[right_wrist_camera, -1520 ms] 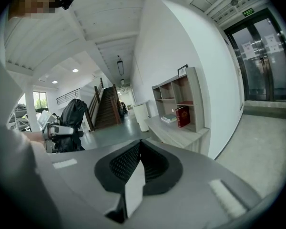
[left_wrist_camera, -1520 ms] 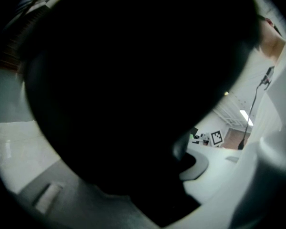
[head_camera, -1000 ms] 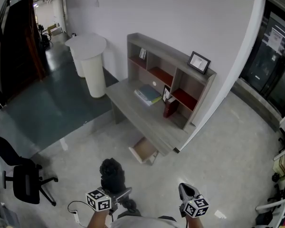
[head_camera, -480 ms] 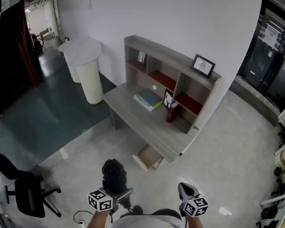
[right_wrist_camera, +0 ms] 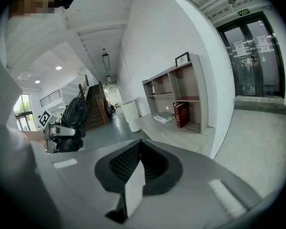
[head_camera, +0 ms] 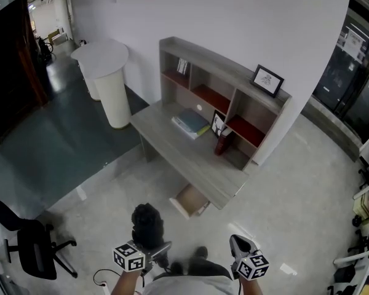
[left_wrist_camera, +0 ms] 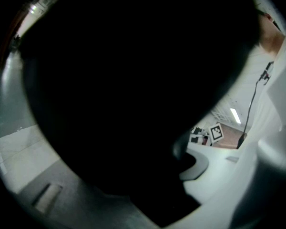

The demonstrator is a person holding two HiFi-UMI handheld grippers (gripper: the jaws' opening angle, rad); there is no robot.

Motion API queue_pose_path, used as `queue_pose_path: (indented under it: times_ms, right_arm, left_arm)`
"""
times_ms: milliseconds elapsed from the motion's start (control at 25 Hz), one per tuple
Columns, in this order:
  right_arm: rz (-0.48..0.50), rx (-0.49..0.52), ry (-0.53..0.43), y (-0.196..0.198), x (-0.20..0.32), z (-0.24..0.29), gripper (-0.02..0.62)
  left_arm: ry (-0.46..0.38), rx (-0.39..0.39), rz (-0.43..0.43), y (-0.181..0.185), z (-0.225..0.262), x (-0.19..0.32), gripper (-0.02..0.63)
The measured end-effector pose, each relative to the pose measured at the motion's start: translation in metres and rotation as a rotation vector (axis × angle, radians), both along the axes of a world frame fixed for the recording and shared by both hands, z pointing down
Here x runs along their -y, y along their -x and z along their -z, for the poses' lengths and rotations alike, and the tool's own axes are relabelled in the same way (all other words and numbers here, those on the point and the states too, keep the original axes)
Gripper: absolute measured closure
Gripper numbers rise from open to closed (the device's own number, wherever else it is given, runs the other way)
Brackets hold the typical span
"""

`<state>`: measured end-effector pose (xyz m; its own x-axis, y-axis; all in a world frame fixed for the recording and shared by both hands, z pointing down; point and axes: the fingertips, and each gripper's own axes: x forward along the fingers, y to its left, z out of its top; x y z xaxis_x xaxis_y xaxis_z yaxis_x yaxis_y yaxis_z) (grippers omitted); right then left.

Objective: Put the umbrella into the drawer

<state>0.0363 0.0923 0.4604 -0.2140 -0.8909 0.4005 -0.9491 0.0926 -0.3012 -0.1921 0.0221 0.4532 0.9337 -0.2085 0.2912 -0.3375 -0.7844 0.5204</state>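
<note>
A black folded umbrella (head_camera: 147, 221) stands upright in my left gripper (head_camera: 155, 249), which is shut on its lower part at the bottom of the head view. It fills the left gripper view as a dark mass (left_wrist_camera: 133, 89). In the right gripper view the umbrella (right_wrist_camera: 75, 116) and the left gripper (right_wrist_camera: 59, 131) show at the left. My right gripper (head_camera: 238, 246) is shut with nothing in it; its pads (right_wrist_camera: 133, 163) meet. The desk's drawer (head_camera: 189, 200) is pulled open under the grey desk (head_camera: 172, 146), ahead of both grippers.
A shelf unit (head_camera: 221, 94) with a framed picture (head_camera: 267, 80), a red book (head_camera: 221, 143) and stacked books (head_camera: 190, 121) sits on the desk. A white round pedestal (head_camera: 107, 82) stands at the left, an office chair (head_camera: 31, 247) at the lower left, glass doors (right_wrist_camera: 257, 61) at the right.
The desk and the open drawer have come a little nearer in the head view. Both grippers keep their places at the bottom, the umbrella still in the left one.
</note>
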Motion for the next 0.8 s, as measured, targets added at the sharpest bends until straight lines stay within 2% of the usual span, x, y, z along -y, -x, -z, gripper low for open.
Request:
queue_pose_path:
  times_ms: [240,800]
  right_arm:
    - [0.047,0.021,0.005,-0.019,0.036,-0.01,0.591]
    - [0.26,0.047,-0.014,-0.066,0.143,-0.016,0.591]
  left_arm:
    - [0.017,0.025,0.031,-0.02,-0.014,0.017,0.362]
    - [0.032,0.057,0.162,-0.083,-0.029,0.078,0.362]
